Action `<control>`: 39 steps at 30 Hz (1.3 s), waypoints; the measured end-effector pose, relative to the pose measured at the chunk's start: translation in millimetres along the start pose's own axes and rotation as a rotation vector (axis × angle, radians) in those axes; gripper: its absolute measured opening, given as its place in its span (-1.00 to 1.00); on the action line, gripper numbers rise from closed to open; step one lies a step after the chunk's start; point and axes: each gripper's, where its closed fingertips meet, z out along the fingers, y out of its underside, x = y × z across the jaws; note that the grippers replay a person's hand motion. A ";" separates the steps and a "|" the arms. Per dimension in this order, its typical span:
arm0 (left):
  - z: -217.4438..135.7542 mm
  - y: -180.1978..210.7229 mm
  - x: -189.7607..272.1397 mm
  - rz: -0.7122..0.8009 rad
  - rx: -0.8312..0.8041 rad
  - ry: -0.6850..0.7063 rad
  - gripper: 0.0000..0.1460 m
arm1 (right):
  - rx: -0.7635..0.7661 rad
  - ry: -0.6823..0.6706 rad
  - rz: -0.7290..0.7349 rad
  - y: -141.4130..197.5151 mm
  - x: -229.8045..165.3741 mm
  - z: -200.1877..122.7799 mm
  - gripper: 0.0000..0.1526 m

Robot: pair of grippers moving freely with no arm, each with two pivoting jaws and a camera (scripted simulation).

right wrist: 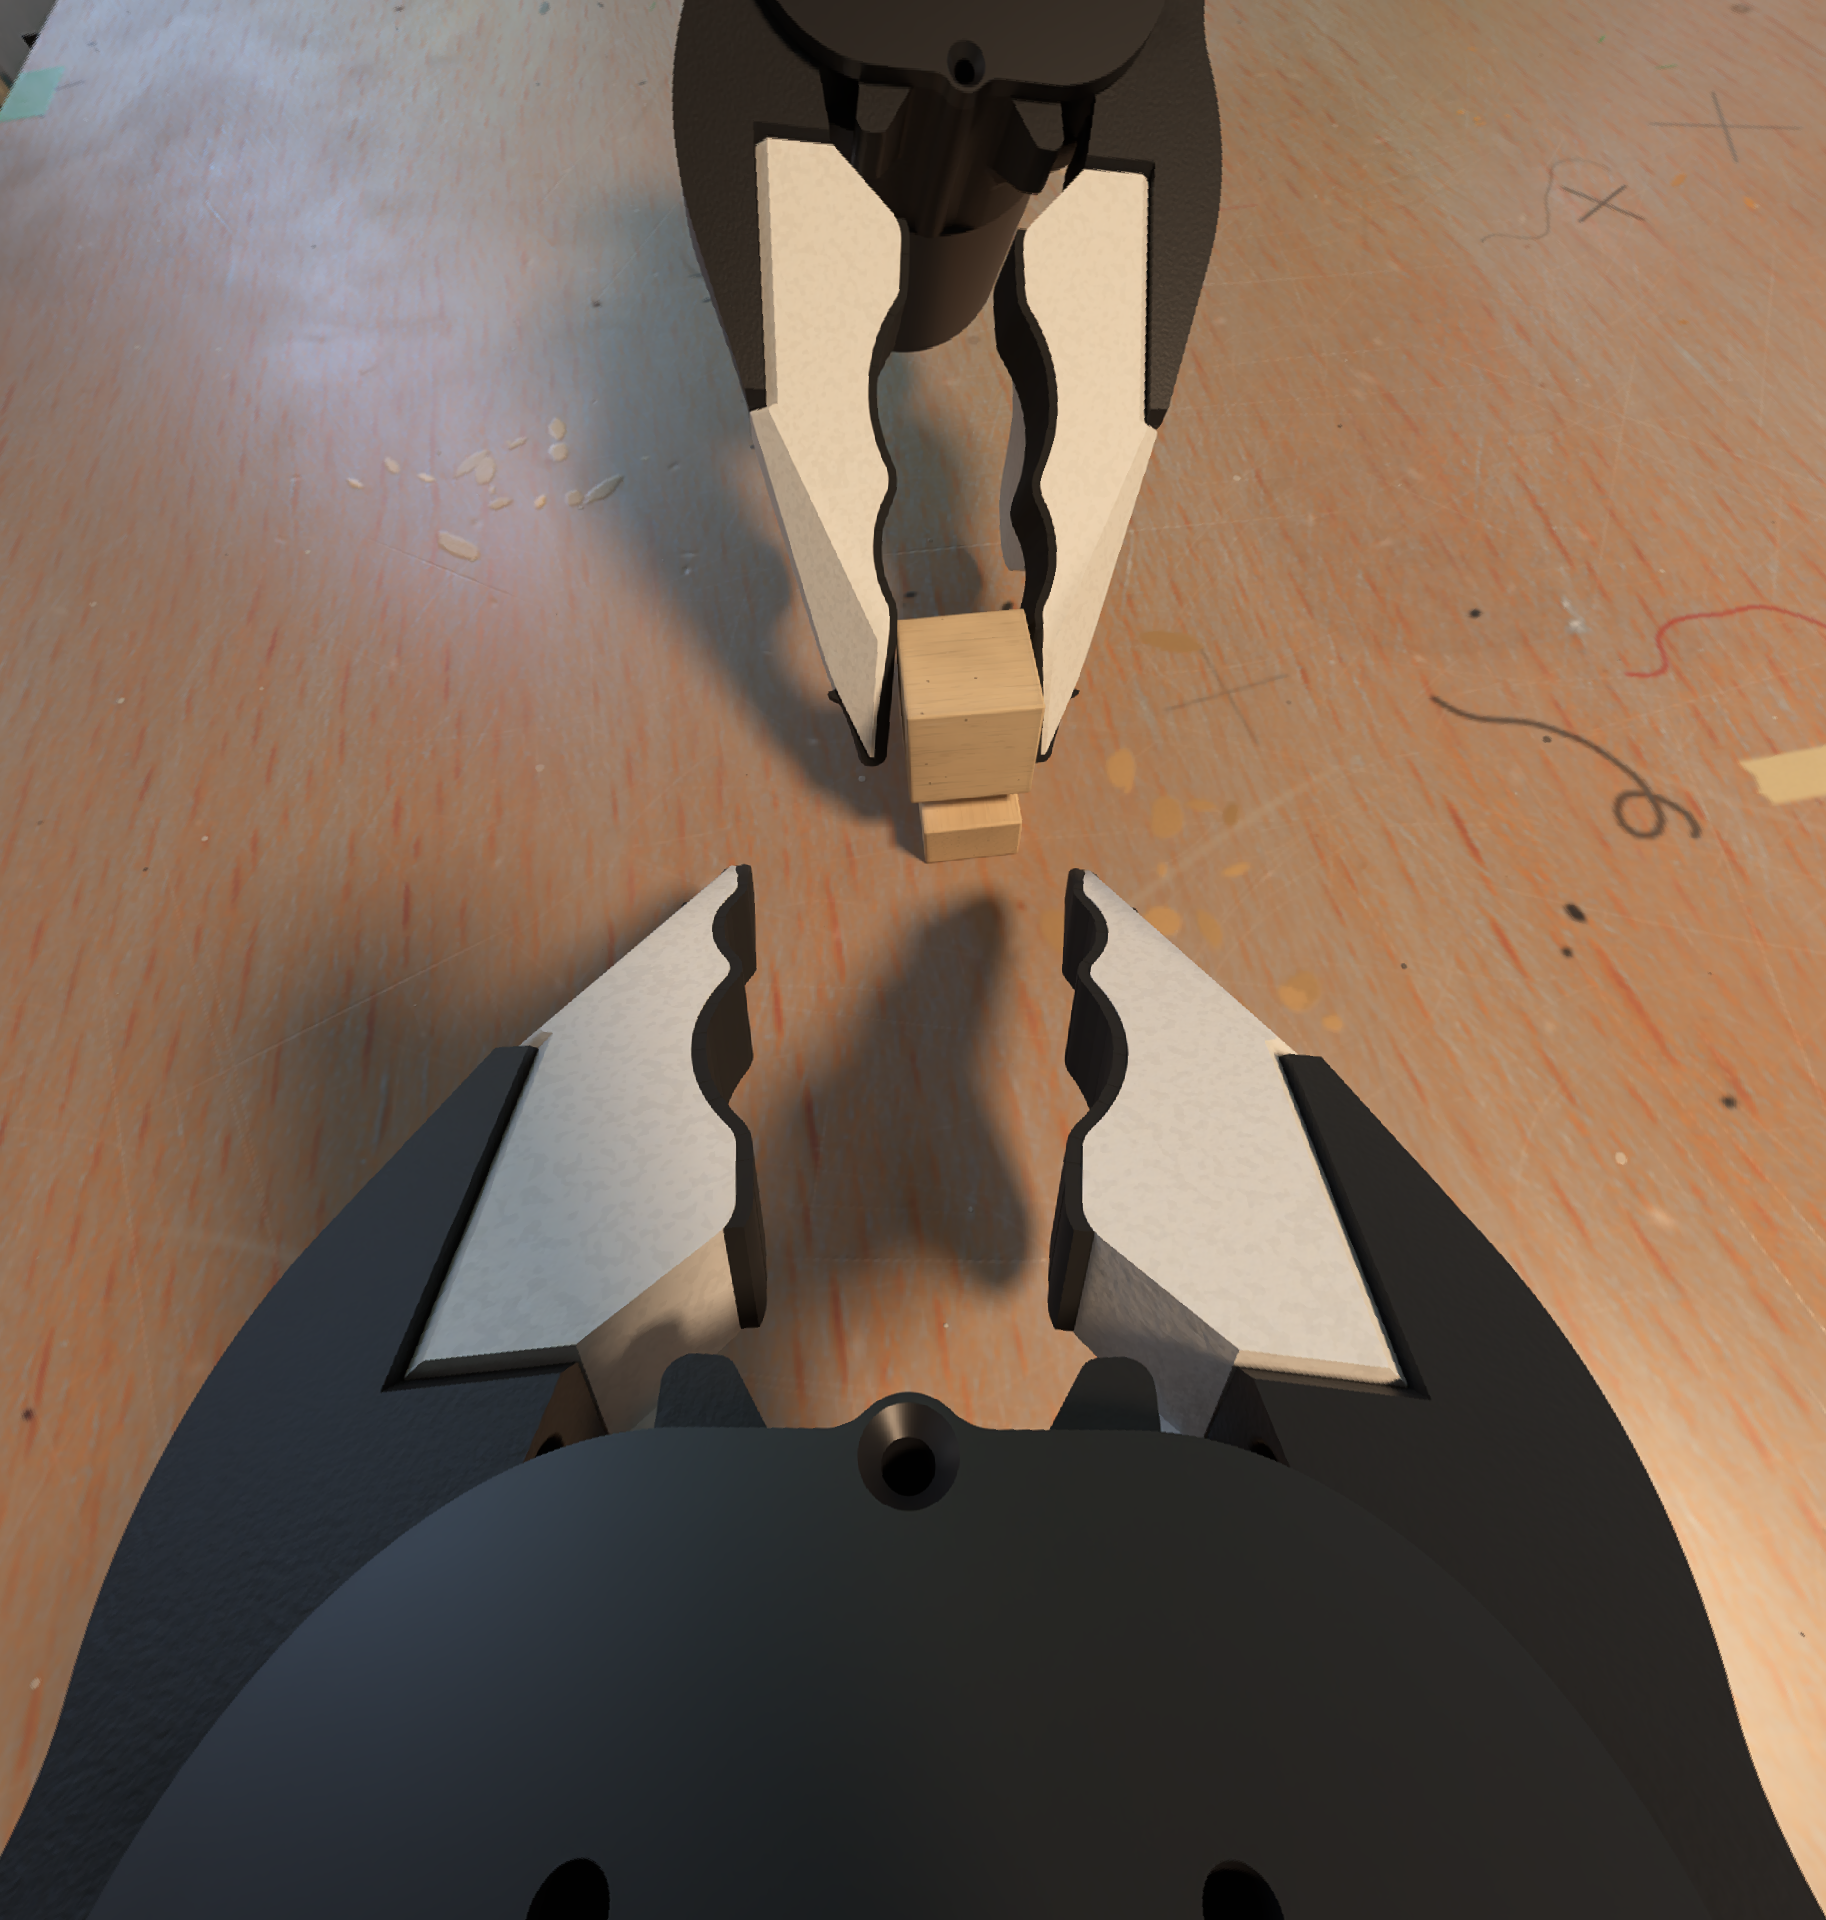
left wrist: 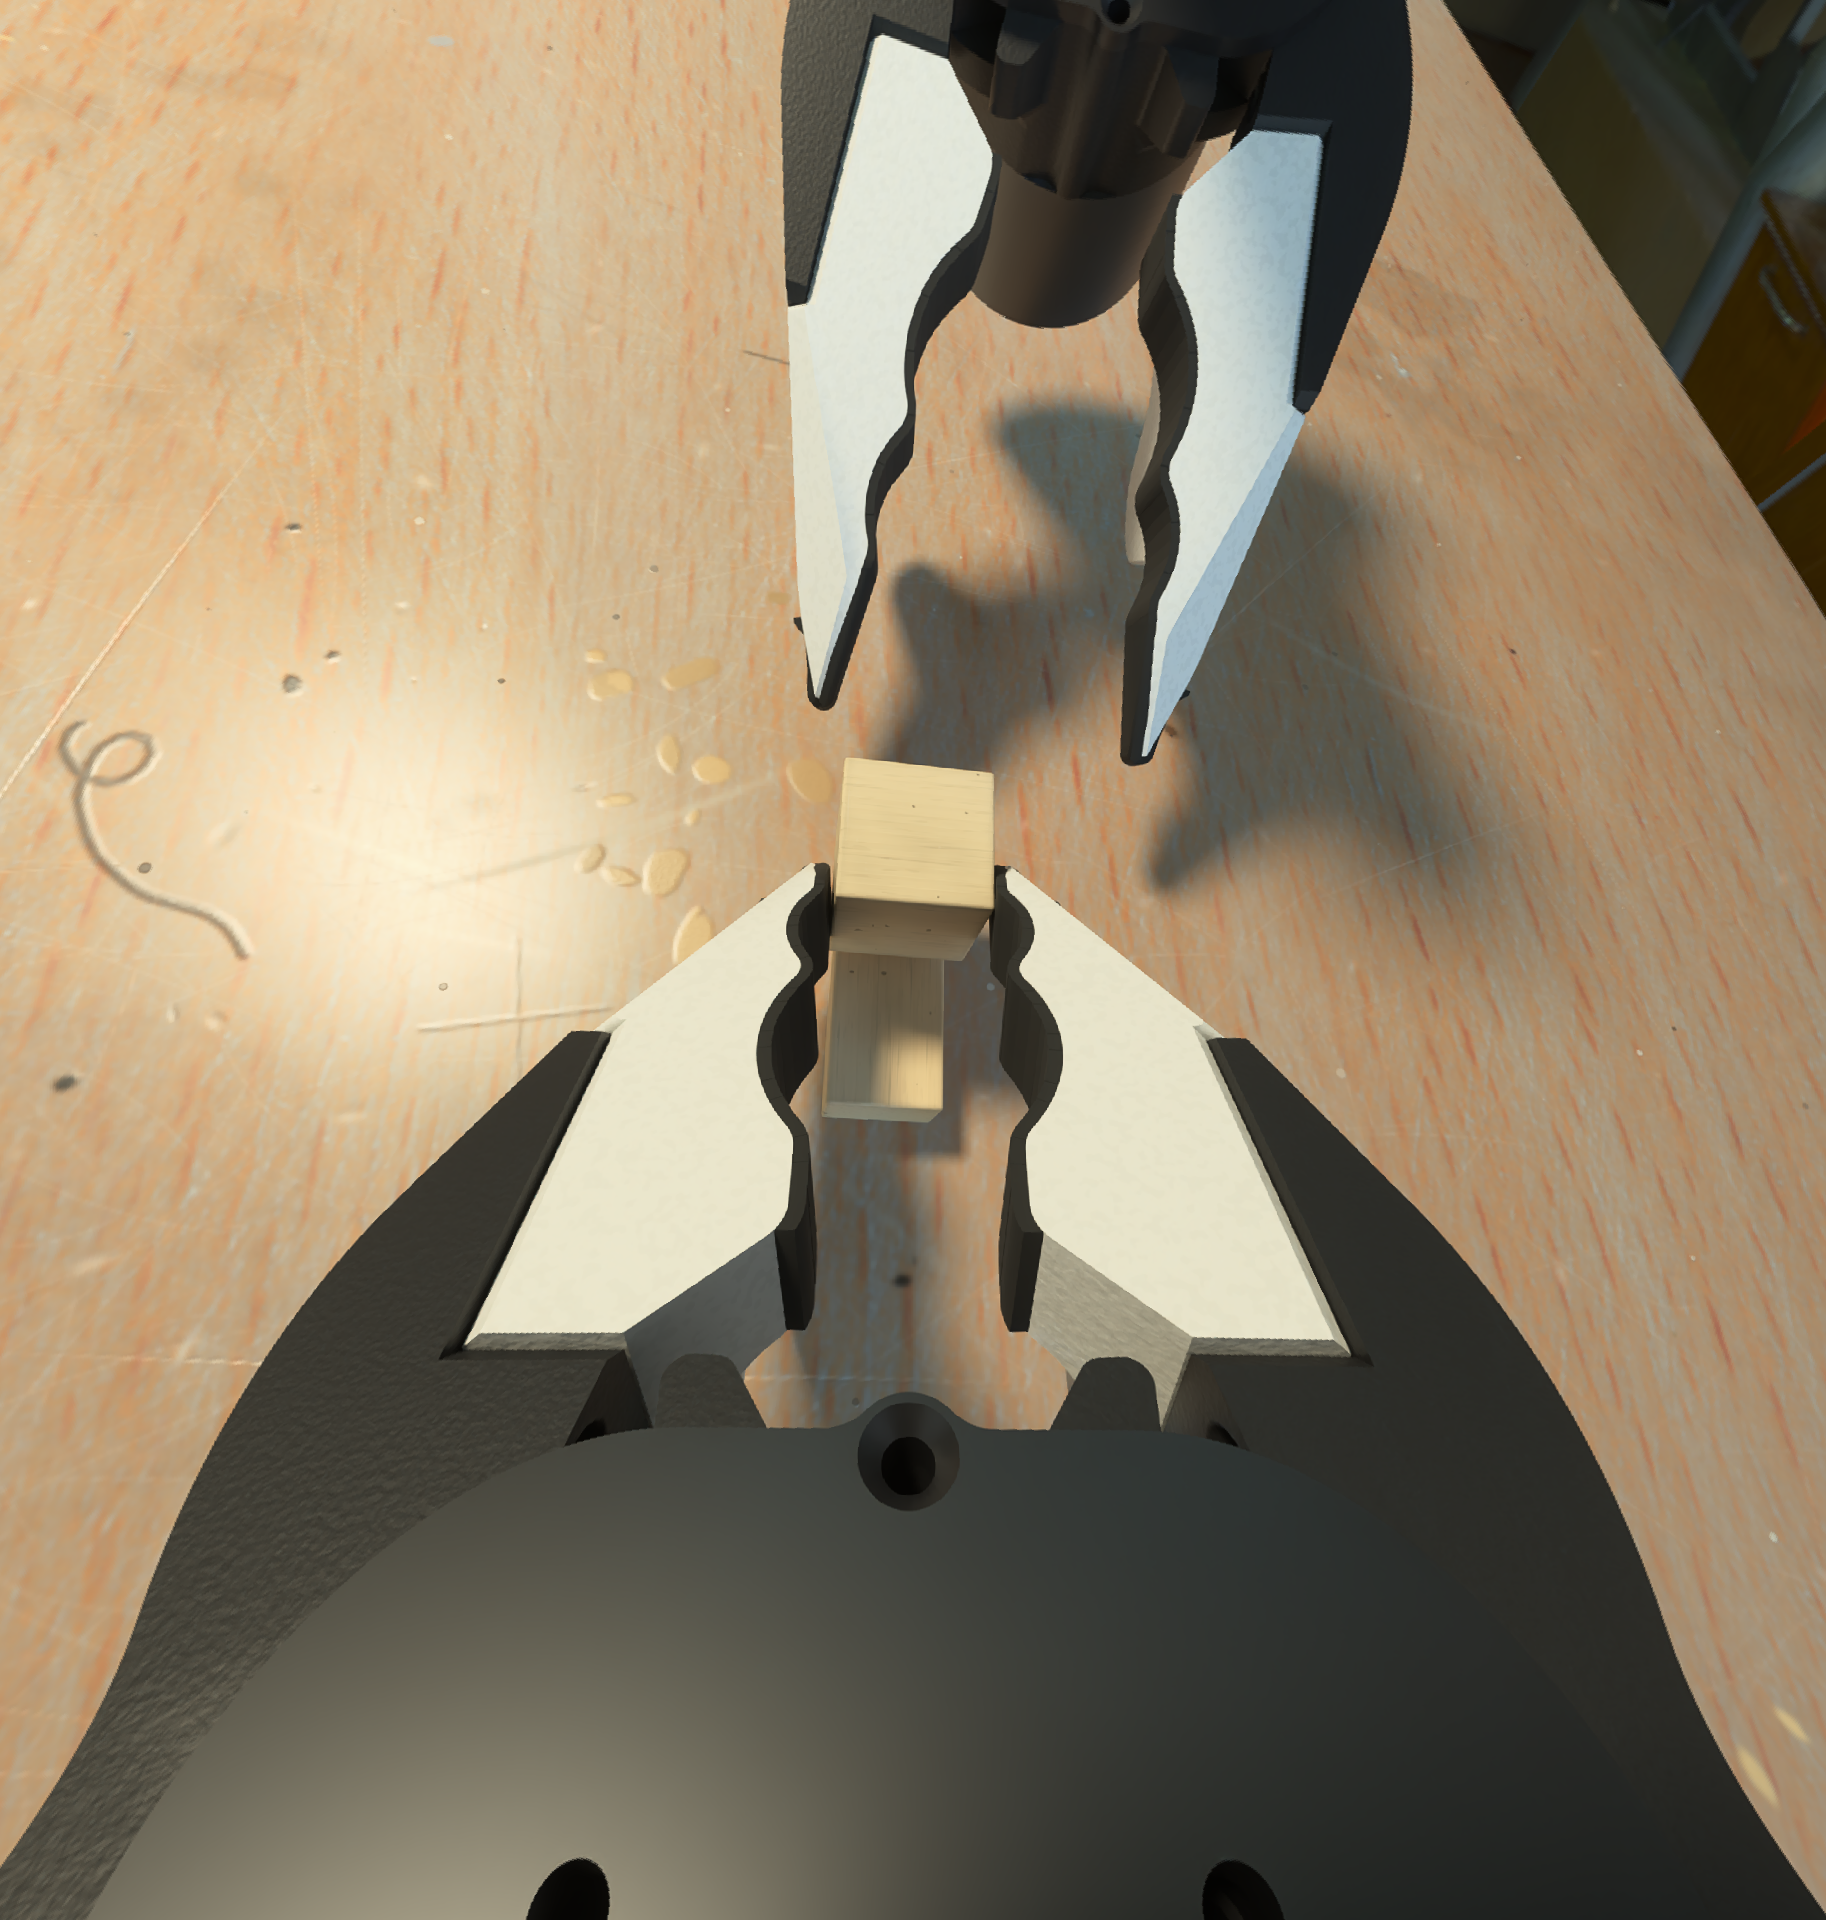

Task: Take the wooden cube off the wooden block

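Note:
A pale wooden cube (left wrist: 911,847) sits between the fingertips of my left gripper (left wrist: 909,883), which is shut on its two sides. Under it a narrower wooden block (left wrist: 883,1039) lies flat on the table, running back between my fingers. I cannot tell whether the cube still touches the block. In the right wrist view the cube (right wrist: 966,696) shows in the left gripper (right wrist: 959,743) with the block's end (right wrist: 971,828) just below. My right gripper (right wrist: 909,883) is open and empty, facing the cube a short way off; it also shows in the left wrist view (left wrist: 982,722).
The worn wooden table (left wrist: 369,416) carries pale spots, scribbles and a strip of tape (right wrist: 1802,774). Its right edge (left wrist: 1657,343) runs close by in the left wrist view, with shelving beyond it.

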 end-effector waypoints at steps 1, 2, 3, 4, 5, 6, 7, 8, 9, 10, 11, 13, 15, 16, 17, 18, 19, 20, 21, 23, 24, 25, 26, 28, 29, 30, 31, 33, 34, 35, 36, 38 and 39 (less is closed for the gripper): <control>0.3 -0.1 0.1 -0.002 -0.001 0.005 -0.59 | 0.001 0.000 -0.002 0.0 -0.1 -0.2 -0.22; 0.5 -0.1 0.3 -0.005 -0.002 0.010 -0.59 | 0.000 0.000 -0.004 0.3 -0.3 -0.2 -0.22; 0.8 0.0 0.6 -0.006 -0.005 0.017 -0.59 | -0.003 0.001 -0.008 0.7 -0.3 -0.1 -0.22; 1.0 0.0 0.8 -0.007 -0.006 0.023 -0.59 | -0.006 0.005 -0.015 1.0 -0.3 0.0 -0.23; 1.2 0.0 1.0 -0.008 -0.008 0.029 -0.59 | -0.008 0.008 -0.020 1.3 -0.4 0.2 -0.24; 1.4 0.2 1.3 -0.010 -0.010 0.036 -0.59 | -0.009 0.009 -0.025 1.4 -0.8 0.3 -0.24; 1.6 0.2 1.7 -0.010 -0.013 0.044 -0.59 | -0.011 0.010 -0.031 1.6 -1.1 0.4 -0.24; 1.9 0.3 2.1 -0.009 -0.015 0.050 -0.59 | -0.012 0.011 -0.036 1.8 -1.6 0.5 -0.24; 2.1 0.5 2.6 -0.007 -0.017 0.056 -0.59 | -0.013 0.012 -0.041 1.9 -2.0 0.5 -0.25; 2.2 0.5 3.0 -0.004 -0.019 0.061 -0.59 | -0.014 0.012 -0.045 2.0 -2.4 0.6 -0.25; 2.2 0.5 3.3 -0.001 -0.021 0.064 -0.59 | -0.015 0.013 -0.048 2.1 -2.6 0.8 -0.25; 2.3 0.4 3.5 -0.003 -0.023 0.070 -0.59 | -0.016 0.014 -0.051 2.2 -2.7 1.1 -0.25; 2.4 0.4 3.6 -0.003 -0.022 0.070 -0.59 | -0.015 0.013 -0.048 2.1 -2.4 1.2 -0.24; 2.5 0.2 3.2 -0.005 -0.021 0.068 -0.59 | -0.013 0.011 -0.039 1.8 -1.8 0.9 -0.24; 2.8 0.0 2.3 -0.013 -0.018 0.065 -0.59 | -0.009 0.006 -0.025 1.6 -1.1 0.3 -0.23; 2.9 -0.5 1.2 -0.023 -0.015 0.064 -0.59 | -0.004 -0.005 -0.009 1.5 -0.7 -0.7 -0.21; 2.8 -0.9 0.3 -0.031 -0.011 0.064 -0.59 | 0.000 -0.018 0.006 1.7 -0.3 -2.2 -0.20; 2.7 -1.1 -0.1 -0.033 -0.010 0.066 -0.59 | 0.005 -0.024 0.014 2.1 0.5 -4.3 -0.20; 2.3 -1.0 -0.3 -0.029 -0.010 0.068 -0.59 | 0.013 -0.021 0.018 2.2 2.1 -7.0 -0.21; 0.4 0.1 -2.0 -0.013 -0.013 0.068 -0.59 | 0.051 -0.002 0.017 0.5 6.5 -14.9 -0.24; -1.1 0.7 -4.0 -0.004 -0.014 0.069 -0.59 | 0.080 0.011 0.019 -1.6 9.9 -19.7 -0.29; -3.1 1.2 -6.9 0.004 -0.014 0.069 -0.59 | 0.115 0.027 0.027 -4.1 14.5 -24.7 -0.38; -5.5 1.9 -9.1 0.010 -0.013 0.073 -0.59 | 0.146 0.045 0.040 -6.5 19.7 -28.8 -0.46; -11.2 4.0 -8.2 0.003 -0.013 0.135 -0.59 | 0.177 0.084 0.053 -9.9 30.9 -32.5 -0.50; -14.2 3.6 -7.5 -0.012 -0.006 0.177 -0.59 | 0.172 0.107 0.049 -10.6 36.6 -31.8 -0.50; -17.0 1.7 -9.4 -0.031 0.012 0.198 -0.59 | 0.155 0.129 0.040 -11.0 41.7 -29.7 -0.50; -19.7 -0.6 -13.6 -0.052 0.035 0.197 -0.59 | 0.134 0.136 0.027 -11.9 44.9 -26.4 -0.50; -26.0 -4.0 -19.4 -0.089 0.076 0.200 -0.59 | 0.099 0.119 -0.013 -15.6 48.4 -19.3 -0.52; -29.0 -4.0 -21.7 -0.102 0.089 0.198 -0.59 | 0.083 0.109 -0.034 -17.9 50.2 -16.1 -0.53; -31.6 -2.4 -22.6 -0.112 0.090 0.192 -0.59 | 0.072 0.090 -0.051 -20.5 50.7 -13.6 -0.55; -33.7 0.2 -21.6 -0.117 0.084 0.187 -0.59 | 0.073 0.054 -0.060 -23.4 49.3 -11.8 -0.59; -35.3 5.4 -20.2 -0.124 0.073 0.136 -0.59 | 0.084 -0.048 -0.056 -27.0 42.8 -9.6 -0.70; -34.6 7.5 -18.7 -0.133 0.068 0.100 -0.59 | 0.085 -0.087 -0.050 -27.3 40.4 -8.8 -0.73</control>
